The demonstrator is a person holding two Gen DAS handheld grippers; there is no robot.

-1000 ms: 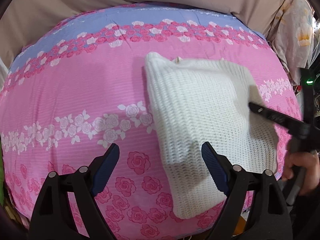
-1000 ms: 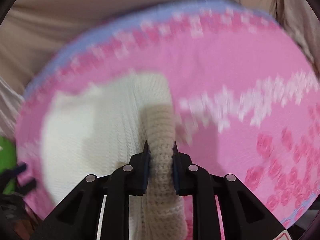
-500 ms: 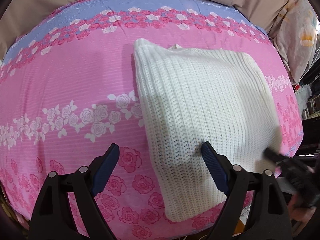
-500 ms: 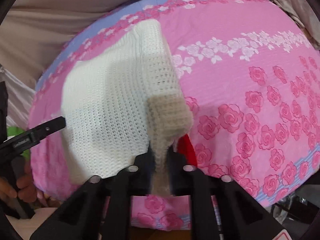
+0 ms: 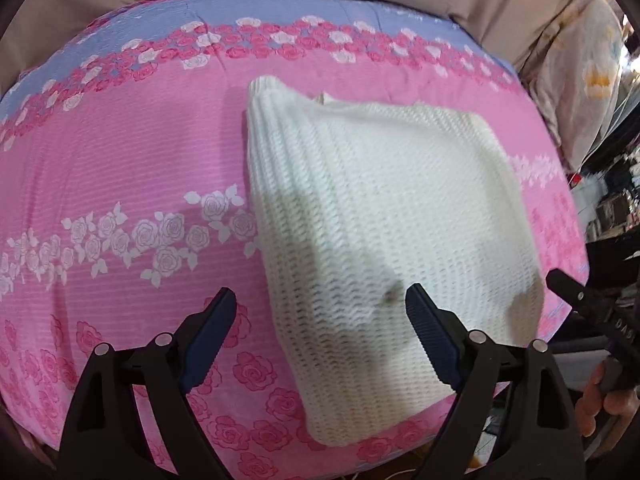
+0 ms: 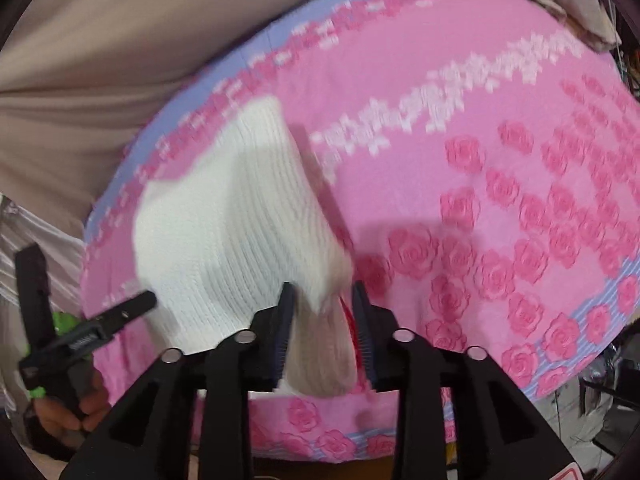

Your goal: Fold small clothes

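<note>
folded white sweater (image 5: 384,216) (both grippers open)

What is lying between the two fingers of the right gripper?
In the right wrist view, a corner of the white knit garment lies between the open right gripper fingers, untouched.

The black two-finger left gripper (image 5: 320,320) with blue pads has its jaws spread wide. The matching black right gripper (image 6: 323,312) has its jaws parted, a bare hand (image 5: 604,400) on its handle.
</note>
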